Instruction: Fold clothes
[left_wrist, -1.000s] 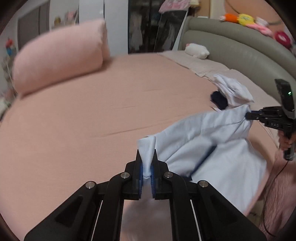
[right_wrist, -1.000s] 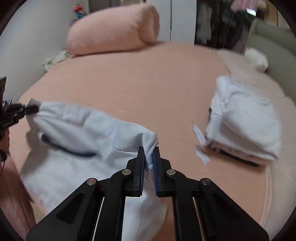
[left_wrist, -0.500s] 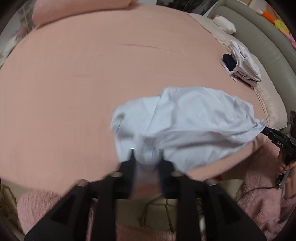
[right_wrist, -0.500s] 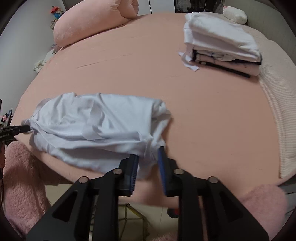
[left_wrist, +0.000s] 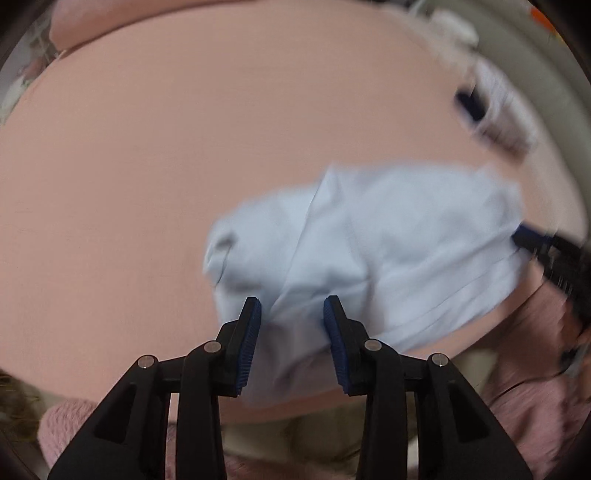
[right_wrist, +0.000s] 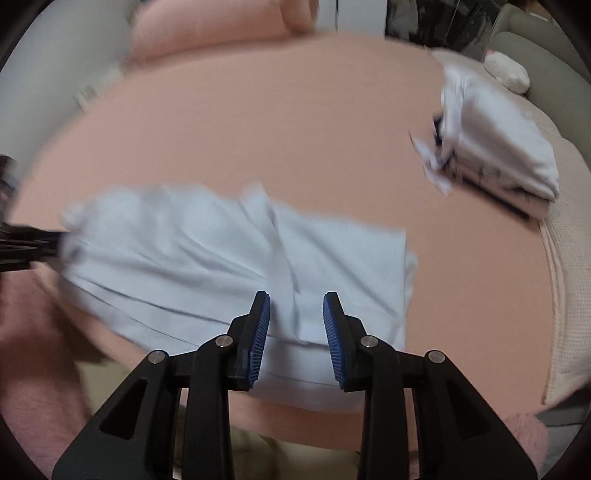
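A pale blue garment (left_wrist: 369, 251) lies rumpled on the near edge of the pink bed (left_wrist: 184, 147), hanging a little over the edge. It also shows in the right wrist view (right_wrist: 221, 258). My left gripper (left_wrist: 291, 317) is open and empty, with the garment's left end between and below its jaws. My right gripper (right_wrist: 296, 314) is open and empty over the garment's right end. Each gripper's tip shows at the far end of the cloth in the other view: the right one (left_wrist: 532, 240), the left one (right_wrist: 33, 240). Both views are blurred.
A stack of folded white clothes (right_wrist: 495, 140) sits on the bed's right side, also in the left wrist view (left_wrist: 491, 110). A pink bolster pillow (right_wrist: 214, 22) lies at the far end. A grey headboard (right_wrist: 546, 59) curves at right. Pink fluffy rug (right_wrist: 33, 350) below the bed edge.
Both grippers let go of the garment and opened wide. The garment dropped onto the bed edge and lies spread between them. Both cameras have tilted and moved closer.
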